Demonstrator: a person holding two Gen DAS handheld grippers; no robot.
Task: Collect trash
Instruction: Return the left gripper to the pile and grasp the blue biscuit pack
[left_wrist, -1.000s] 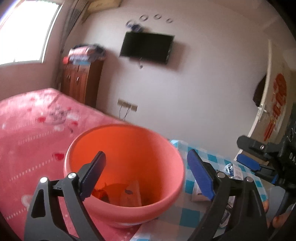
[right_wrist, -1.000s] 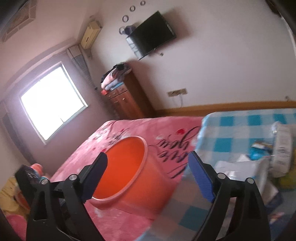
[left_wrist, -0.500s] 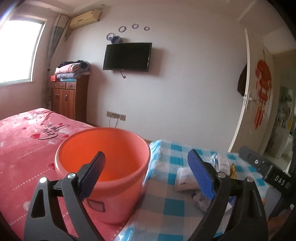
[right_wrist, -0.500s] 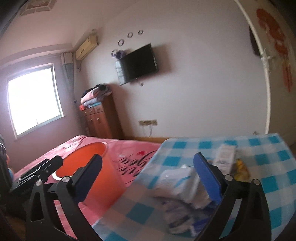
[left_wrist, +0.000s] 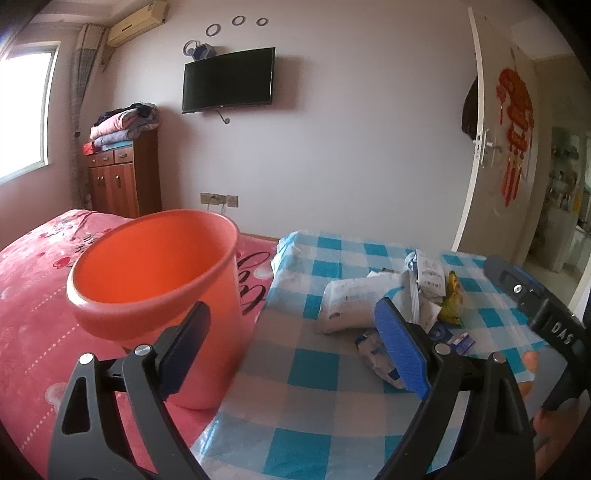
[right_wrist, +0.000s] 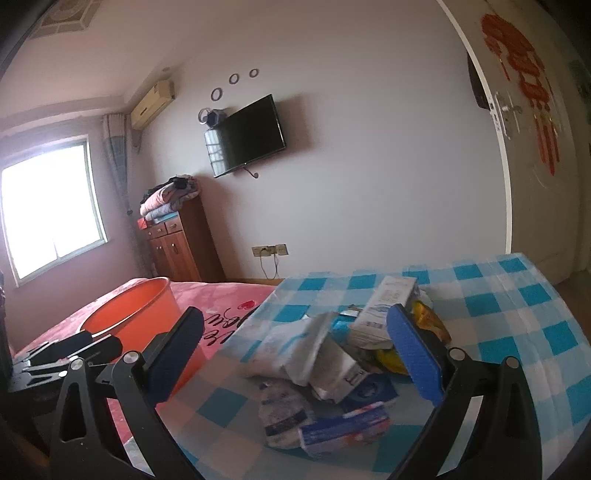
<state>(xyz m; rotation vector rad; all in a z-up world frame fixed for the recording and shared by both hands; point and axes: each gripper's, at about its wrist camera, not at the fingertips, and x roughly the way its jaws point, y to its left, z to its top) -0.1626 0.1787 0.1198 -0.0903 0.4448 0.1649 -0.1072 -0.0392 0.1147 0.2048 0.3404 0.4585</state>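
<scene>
You have one orange bucket (left_wrist: 155, 273) here, and it stands on one bed with a pink cover (left_wrist: 33, 295). You have one tabletop with a blue-and-white checked cloth (right_wrist: 517, 317). On it you can count about seven pieces of trash in one pile (right_wrist: 332, 362): white wrappers, one yellow packet (left_wrist: 452, 299), one small blue-and-red box (right_wrist: 343, 428); the exact number is hard to tell because they overlap. You hold two tools: one left tool (left_wrist: 291, 350) and one right tool (right_wrist: 295, 354). On the wall you see one television (left_wrist: 229, 79) and three rings (left_wrist: 236, 24).
</scene>
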